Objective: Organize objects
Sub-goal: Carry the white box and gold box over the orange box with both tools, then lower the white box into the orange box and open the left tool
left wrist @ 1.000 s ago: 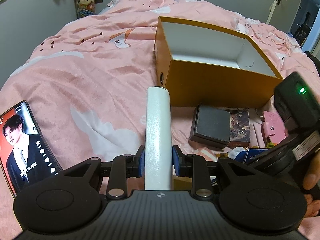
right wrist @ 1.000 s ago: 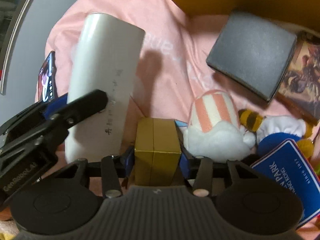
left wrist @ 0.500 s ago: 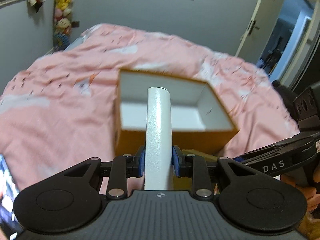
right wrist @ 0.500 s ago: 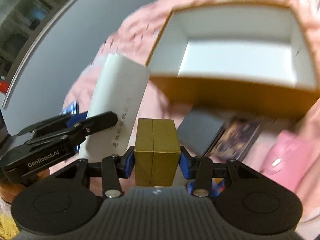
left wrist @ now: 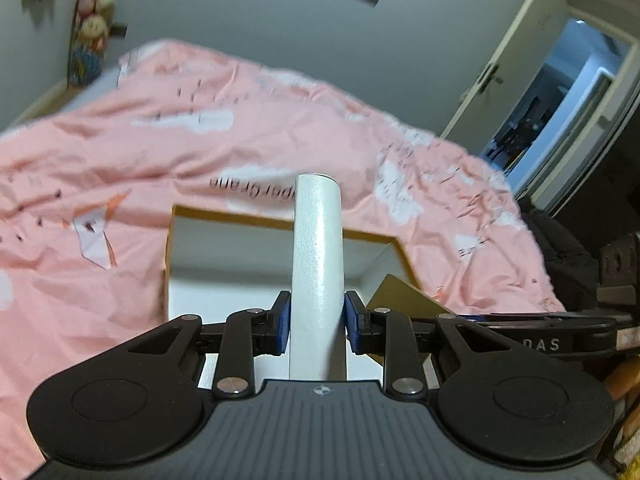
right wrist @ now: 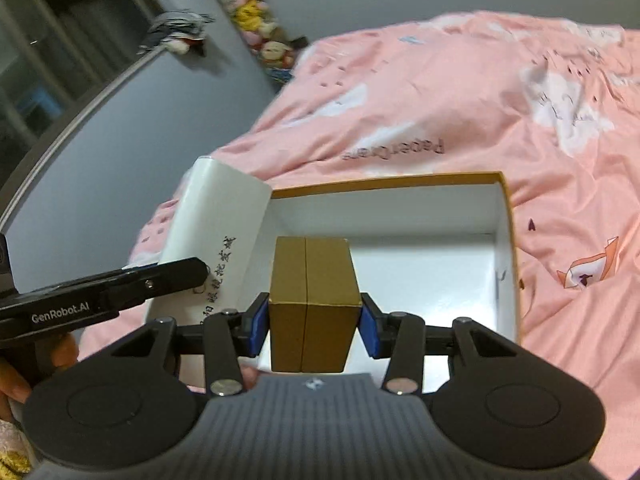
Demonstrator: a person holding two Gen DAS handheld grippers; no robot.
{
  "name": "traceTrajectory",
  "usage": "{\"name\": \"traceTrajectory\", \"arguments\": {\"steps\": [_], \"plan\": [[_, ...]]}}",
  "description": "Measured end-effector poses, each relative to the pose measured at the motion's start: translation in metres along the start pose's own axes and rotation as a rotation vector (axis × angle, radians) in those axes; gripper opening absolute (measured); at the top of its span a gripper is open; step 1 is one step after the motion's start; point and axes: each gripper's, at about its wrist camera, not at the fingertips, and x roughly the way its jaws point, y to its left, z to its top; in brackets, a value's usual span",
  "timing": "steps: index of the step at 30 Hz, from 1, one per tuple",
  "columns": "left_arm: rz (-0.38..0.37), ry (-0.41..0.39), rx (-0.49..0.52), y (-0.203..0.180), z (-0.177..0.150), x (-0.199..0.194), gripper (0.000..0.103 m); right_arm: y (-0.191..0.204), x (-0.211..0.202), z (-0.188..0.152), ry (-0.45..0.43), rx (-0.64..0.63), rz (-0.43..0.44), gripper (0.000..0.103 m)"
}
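A: What do the tongs hold?
B: The left gripper [left wrist: 316, 322] clamps a white tube [left wrist: 318, 264]; the right gripper [right wrist: 314, 326] clamps a gold box [right wrist: 314, 300].
A: Surroundings?
B: Both hang over the open carton [right wrist: 506, 240] on the pink bedspread [right wrist: 440, 100]; stuffed toys [right wrist: 260, 40] far left.

We see our left gripper [left wrist: 316, 326] clamped on a white tube [left wrist: 317, 268], blue pads [left wrist: 283, 322] pressed against both its sides, the tube pointing away from us. Past it, an open cardboard box [left wrist: 208, 256] with a white inside sits on the pink bedspread [left wrist: 120, 152]. Our right gripper [left wrist: 560, 330] reaches in from the right edge, a gold-brown box [left wrist: 400, 294] showing just beside the tube. A doorway [left wrist: 560, 96] stands open at upper right.
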Motion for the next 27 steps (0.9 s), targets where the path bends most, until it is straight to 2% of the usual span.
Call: {"name": "traceTrajectory", "arguments": {"steps": [3,6,12,16,22,27], "plan": [[0.008,0.072,-0.051,0.014,-0.001,0.039,0.031,-0.018,0.031,0.003,0.04,0.017,-0.035,0.048],[0.031,0.123,-0.1,0.029,-0.004,0.071,0.031,-0.031,0.059,0.001,0.094,0.038,-0.032,0.048],[0.068,0.196,-0.105,0.049,-0.012,0.11,0.031,-0.043,0.102,0.004,0.159,0.047,-0.024,0.048],[0.108,0.22,-0.045,0.046,-0.013,0.122,0.031,-0.047,0.12,0.003,0.188,0.048,-0.027,0.048],[0.172,0.289,0.006,0.044,-0.016,0.142,0.033,-0.05,0.125,-0.002,0.206,0.063,-0.031,0.048],[0.258,0.259,0.121,0.032,-0.015,0.135,0.037,-0.049,0.126,-0.004,0.219,0.053,-0.041,0.048]]}}
